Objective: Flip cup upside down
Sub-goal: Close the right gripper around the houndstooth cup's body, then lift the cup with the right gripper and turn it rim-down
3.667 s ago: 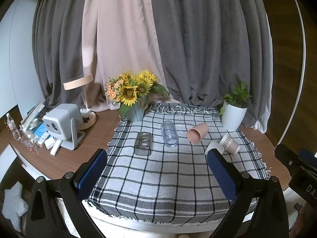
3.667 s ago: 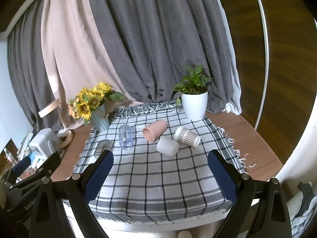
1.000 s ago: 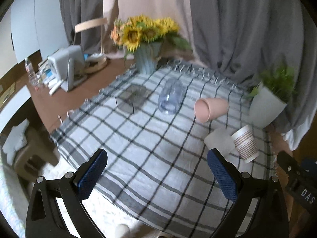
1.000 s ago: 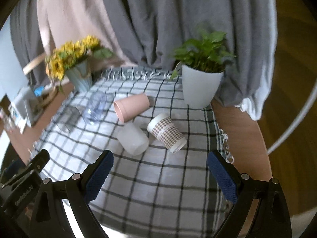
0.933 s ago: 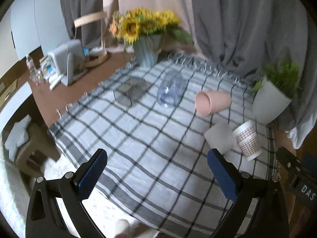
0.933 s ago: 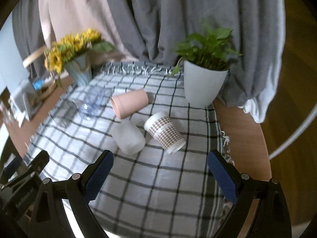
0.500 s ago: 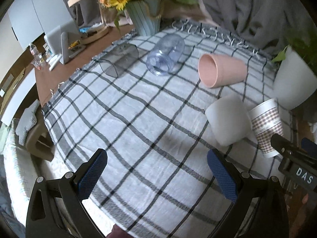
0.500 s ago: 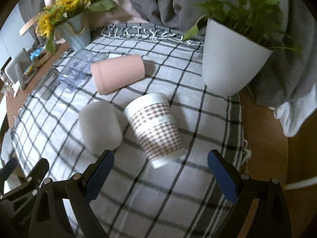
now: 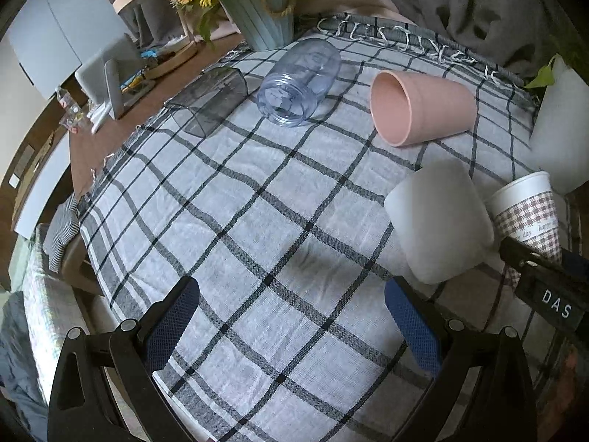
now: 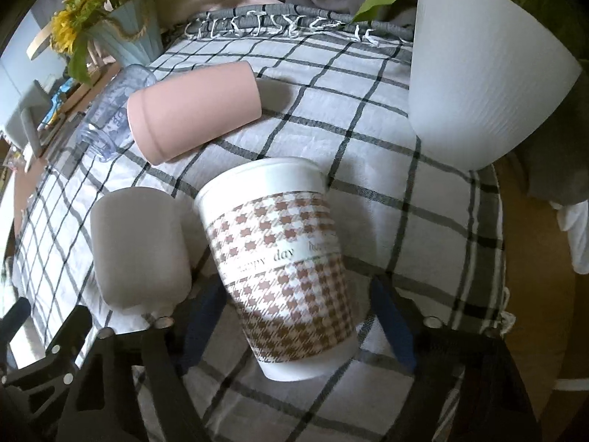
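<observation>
A paper cup with a brown houndstooth band (image 10: 283, 258) lies on its side on the checked cloth, base toward the far side, mouth toward me. My right gripper (image 10: 294, 326) is open, its blue pads on either side of the cup near its mouth; contact is unclear. The cup also shows in the left wrist view (image 9: 526, 210). A frosted white cup (image 10: 138, 248) lies just left of it, a pink cup (image 10: 195, 108) behind. My left gripper (image 9: 294, 328) is open and empty over the cloth's near part.
A clear plastic jar (image 9: 300, 81) and a smoky square glass (image 9: 210, 107) lie on their sides at the far left. A white plant pot (image 10: 478, 81) stands close right of the paper cup. A sunflower vase (image 9: 261, 18) stands at the back. The cloth's right edge (image 10: 504, 305) is near.
Both grippers have moved forward and down toward the table. The right gripper has come around the paper cup and its jaws have narrowed. The cups have not moved.
</observation>
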`<state>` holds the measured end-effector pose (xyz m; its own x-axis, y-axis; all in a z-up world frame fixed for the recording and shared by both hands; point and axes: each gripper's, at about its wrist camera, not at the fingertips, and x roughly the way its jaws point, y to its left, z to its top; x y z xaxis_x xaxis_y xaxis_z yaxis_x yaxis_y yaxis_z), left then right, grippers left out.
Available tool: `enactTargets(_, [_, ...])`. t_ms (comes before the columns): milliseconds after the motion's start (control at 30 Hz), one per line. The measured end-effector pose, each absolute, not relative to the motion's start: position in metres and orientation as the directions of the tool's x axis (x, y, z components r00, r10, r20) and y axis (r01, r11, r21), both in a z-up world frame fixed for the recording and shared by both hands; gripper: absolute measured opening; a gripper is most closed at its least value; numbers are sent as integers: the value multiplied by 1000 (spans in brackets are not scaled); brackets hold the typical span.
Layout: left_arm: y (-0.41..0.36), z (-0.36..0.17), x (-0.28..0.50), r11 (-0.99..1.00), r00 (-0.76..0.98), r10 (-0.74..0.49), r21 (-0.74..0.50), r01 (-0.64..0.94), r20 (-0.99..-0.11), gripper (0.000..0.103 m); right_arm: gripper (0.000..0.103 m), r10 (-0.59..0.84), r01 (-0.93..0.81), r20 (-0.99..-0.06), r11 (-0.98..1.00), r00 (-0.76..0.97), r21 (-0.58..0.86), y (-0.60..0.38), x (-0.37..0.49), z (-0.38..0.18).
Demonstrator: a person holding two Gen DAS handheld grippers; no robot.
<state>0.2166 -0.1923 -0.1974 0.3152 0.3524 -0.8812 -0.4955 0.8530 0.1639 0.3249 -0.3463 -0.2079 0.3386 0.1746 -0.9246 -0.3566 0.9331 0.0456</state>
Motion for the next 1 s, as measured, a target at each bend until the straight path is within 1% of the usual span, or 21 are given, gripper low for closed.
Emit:
enactTargets(33, [-192, -197, 217, 855, 320, 353, 165, -491, -879, 103, 64, 176, -356, -925, 933, 337, 48, -346, 325, -208])
enactTargets(300, [-185, -187, 213, 887, 382, 354, 177, -427, -853, 103, 64, 163, -308, -919, 950, 358, 49, -350, 316, -201])
enactTargets(500, [-166, -176, 202, 922, 452, 342, 203, -328, -824, 103, 64, 127, -238, -896, 971, 426, 25, -343, 292, -170])
enactTargets(767, [-110, -151, 194, 969, 546, 238, 163, -184, -803, 103, 64, 75, -109, -851, 994, 520, 21, -307, 246, -124])
enactTargets(900, [-73, -144, 188, 975, 574, 223, 175, -139, -788, 103, 64, 93, -53, -857, 996, 507, 77, -275, 224, -119])
enactTargets(1000, [-47, -145, 186, 973, 572, 230, 203, -111, -788, 103, 64, 112, -35, -868, 993, 483, 109, -244, 216, -130])
